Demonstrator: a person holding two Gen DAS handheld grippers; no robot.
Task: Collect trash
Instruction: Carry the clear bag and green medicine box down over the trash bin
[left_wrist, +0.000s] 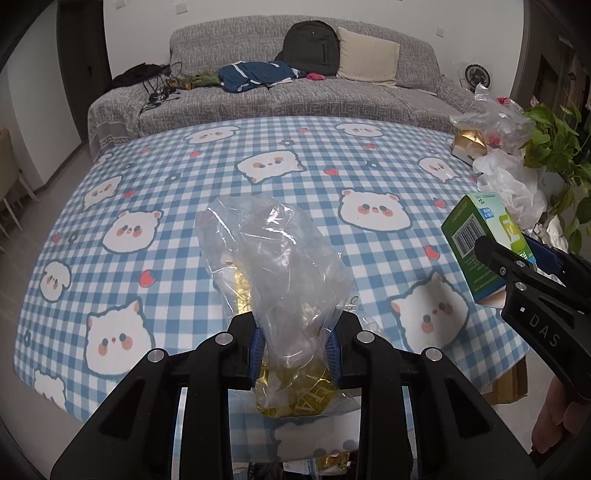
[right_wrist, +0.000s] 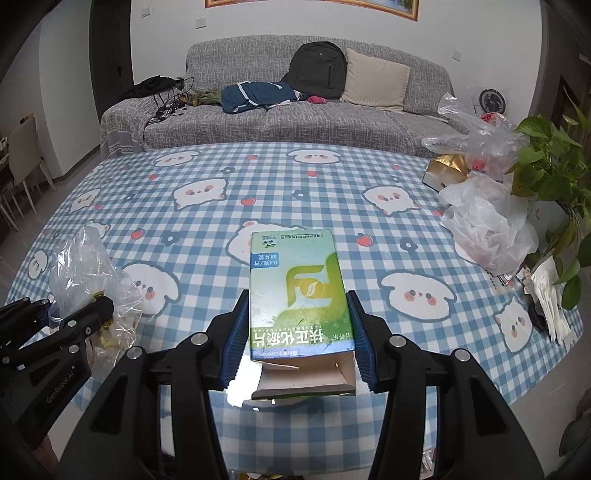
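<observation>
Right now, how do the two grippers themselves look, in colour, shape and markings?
Both are black plastic with silver round bolts and ribbed blue pads. The left gripper reads "GenRobot.AI" along its side; the right gripper shows the white letters "DAS". No cables or sleeves are visible.

Left gripper: black two-finger frame, blue pads, pointing forward over the table edge, level.
Left jaws: closed in on a crumpled clear plastic bag, pads pressing both sides.
Right gripper: black frame, blue ribbed pads, pointing forward, to the right of the left one, well apart.
Right jaws: clamped on the sides of a green and white cardboard box.
Right hand: bare skin showing behind the gripper handle, mostly cropped.
</observation>
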